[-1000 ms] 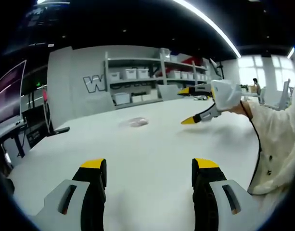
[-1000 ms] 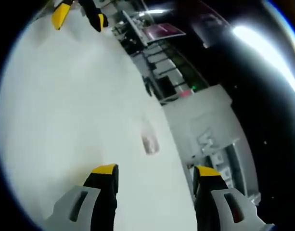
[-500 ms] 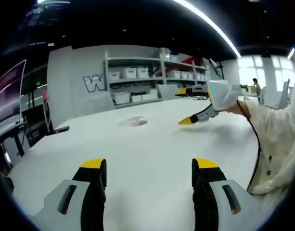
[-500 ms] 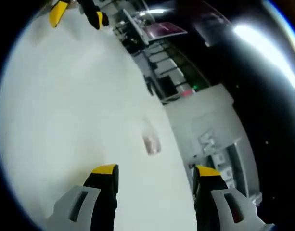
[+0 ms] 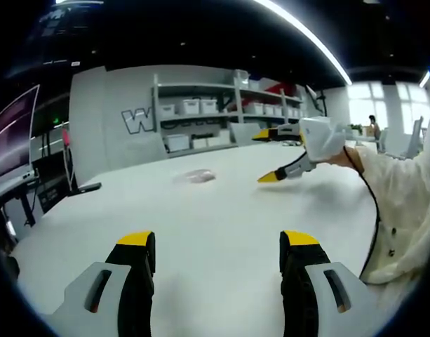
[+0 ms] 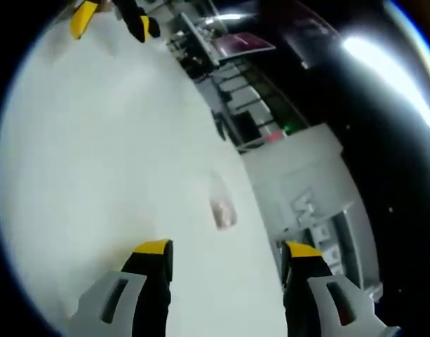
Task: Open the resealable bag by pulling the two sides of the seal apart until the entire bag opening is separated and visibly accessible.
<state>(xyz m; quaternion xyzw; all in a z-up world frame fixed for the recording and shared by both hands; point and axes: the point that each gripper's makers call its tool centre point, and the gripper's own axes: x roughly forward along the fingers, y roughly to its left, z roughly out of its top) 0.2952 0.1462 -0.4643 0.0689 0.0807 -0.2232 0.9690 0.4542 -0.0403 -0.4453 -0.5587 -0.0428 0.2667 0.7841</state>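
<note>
The resealable bag lay flat on the white bench, well out toward the far edge and apart from both tools, so nothing had yet been done to its seal. That placement suited a two-sided pull: with the bag lying loose and unheld, each tool could come to one side of the mouth.

The left tool was held low over the near part of the bench with its jaws spread wide and nothing between them, pointing straight at the bag. The right tool was likewise wide open and empty, rolled over so that the bench ran at a slant in the right gripper view, with the bag just beyond its tips. In the left gripper view the right tool reached in from the right, raised above the bench and near the bag, probably to approach from the opposite side.

The bag was small and blurred in both views; a pinkish tint showed, but where its seal lay, which way its mouth faced, and what it held could not be made out. A pale sleeve was cut off at the right.
</note>
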